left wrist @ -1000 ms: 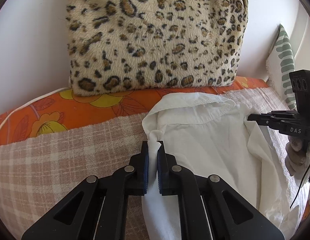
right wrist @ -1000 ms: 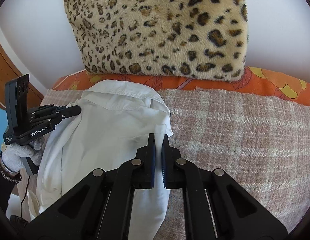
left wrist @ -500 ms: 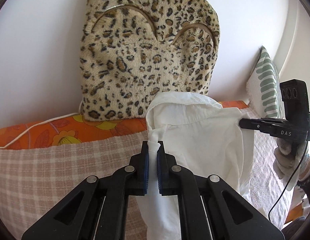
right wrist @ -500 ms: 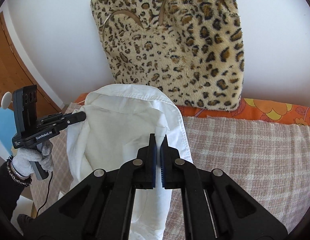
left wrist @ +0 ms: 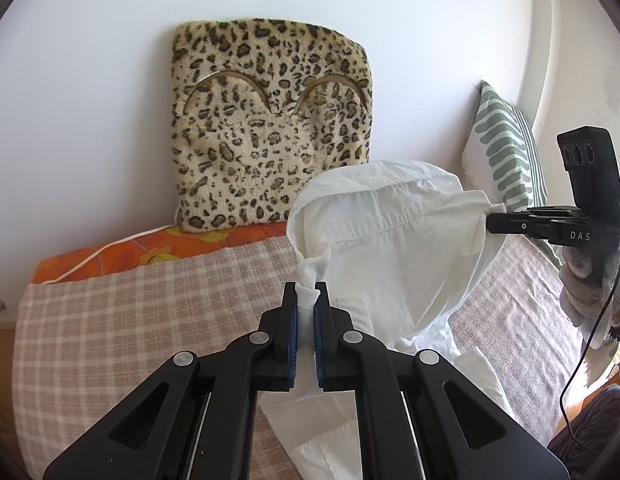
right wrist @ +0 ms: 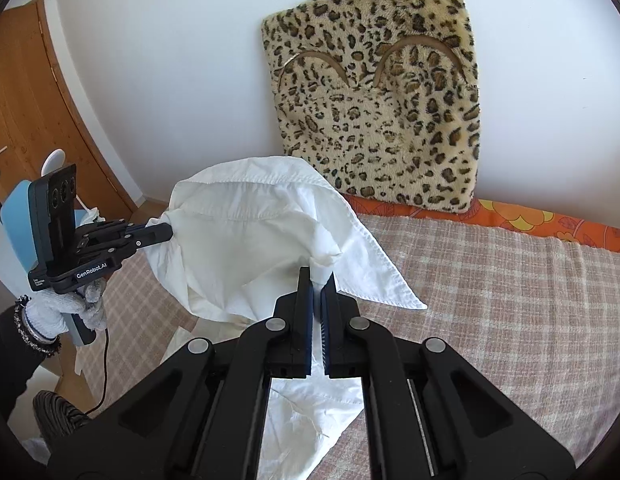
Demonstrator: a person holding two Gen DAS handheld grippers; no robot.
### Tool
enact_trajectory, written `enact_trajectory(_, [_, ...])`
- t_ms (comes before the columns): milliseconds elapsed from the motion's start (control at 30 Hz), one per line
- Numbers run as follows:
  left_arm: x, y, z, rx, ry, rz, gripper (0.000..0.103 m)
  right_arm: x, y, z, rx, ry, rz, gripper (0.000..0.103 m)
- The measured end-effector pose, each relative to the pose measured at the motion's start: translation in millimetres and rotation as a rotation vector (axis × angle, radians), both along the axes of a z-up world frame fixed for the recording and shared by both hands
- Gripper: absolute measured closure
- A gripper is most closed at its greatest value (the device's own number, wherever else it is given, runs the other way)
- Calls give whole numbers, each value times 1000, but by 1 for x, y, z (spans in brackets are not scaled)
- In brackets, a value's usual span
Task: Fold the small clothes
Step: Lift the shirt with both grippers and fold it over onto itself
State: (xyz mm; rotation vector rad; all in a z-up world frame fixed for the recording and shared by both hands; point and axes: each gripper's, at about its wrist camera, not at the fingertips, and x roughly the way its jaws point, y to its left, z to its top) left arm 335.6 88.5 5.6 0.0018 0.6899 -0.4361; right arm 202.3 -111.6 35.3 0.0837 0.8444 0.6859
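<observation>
Now white shirt (left wrist: 390, 248) raised higher off checked blanket (left wrist: 130, 300), both grippers' jaws still pinching its shoulders.

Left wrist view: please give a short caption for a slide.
Both grippers hold a white shirt above the bed.

Bed (left wrist: 150, 320): covered by a pink-and-cream checked blanket (right wrist: 510, 300) filling the lower half of both wrist views. At the blanket's far edge, an orange floral sheet (left wrist: 158, 252) shows as a strip along the white wall. A leopard-print cushion (left wrist: 270, 128) stands upright on that strip, leaning against the wall, upper centre of the left view. A green-and-white striped pillow (left wrist: 506, 152) stands at the right edge. The lower part of a white shirt (left wrist: 390, 260) trails onto the blanket, bottom centre.
</observation>
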Motion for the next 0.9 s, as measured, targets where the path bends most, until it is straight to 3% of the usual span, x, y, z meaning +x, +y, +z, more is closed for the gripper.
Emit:
enact_trajectory(233, [-61,0,-6,-1,-25,6,98,-68,-9,-6,-13,-32,-3,99])
enact_trajectory(467, [-105,-2,-35,17,11,10,98,-121,-7,-33,-53,-40,-4,99])
enact_trajectory(800, [-141,-5,-76,79,89,-10,98,-166,0,-82,-158,-35,15,99])
enact_trajectory(900, [-152,-7,-83,132,115,-29,93,-174,-2,-89,-186,-23,27,99])
